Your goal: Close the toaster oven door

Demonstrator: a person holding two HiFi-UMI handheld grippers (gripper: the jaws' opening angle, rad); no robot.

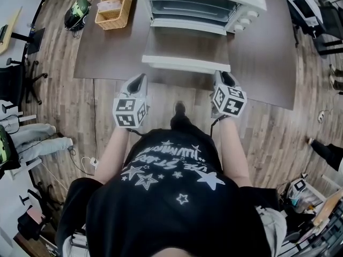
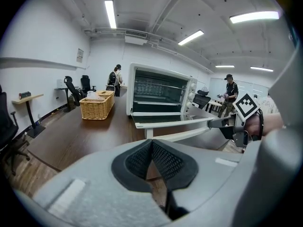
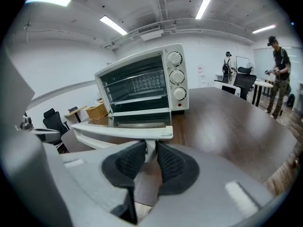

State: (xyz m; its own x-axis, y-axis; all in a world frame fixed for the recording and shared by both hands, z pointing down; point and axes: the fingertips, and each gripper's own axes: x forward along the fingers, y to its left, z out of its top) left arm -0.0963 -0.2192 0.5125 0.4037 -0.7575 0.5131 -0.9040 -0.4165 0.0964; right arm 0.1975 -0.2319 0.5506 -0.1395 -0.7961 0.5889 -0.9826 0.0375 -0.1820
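Observation:
A white toaster oven (image 1: 198, 4) stands at the far side of the brown table (image 1: 107, 52). Its door (image 1: 187, 50) lies open and flat toward me, with the white handle bar (image 1: 185, 64) along its near edge. My right gripper (image 1: 222, 78) is at the bar's right end. In the right gripper view the pads of the right gripper (image 3: 150, 152) press on the handle's white end post (image 3: 150, 146). My left gripper (image 1: 138, 82) sits just short of the bar's left end. In the left gripper view the left gripper (image 2: 152, 148) is shut on nothing, with the handle (image 2: 184, 135) beyond it.
A wicker basket (image 1: 114, 4) stands on the table left of the oven. A dark helmet-like object (image 1: 77, 12) lies on the wooden floor at far left. People stand in the background (image 2: 115, 79) (image 3: 279, 74), with office chairs (image 2: 73, 86) along the wall.

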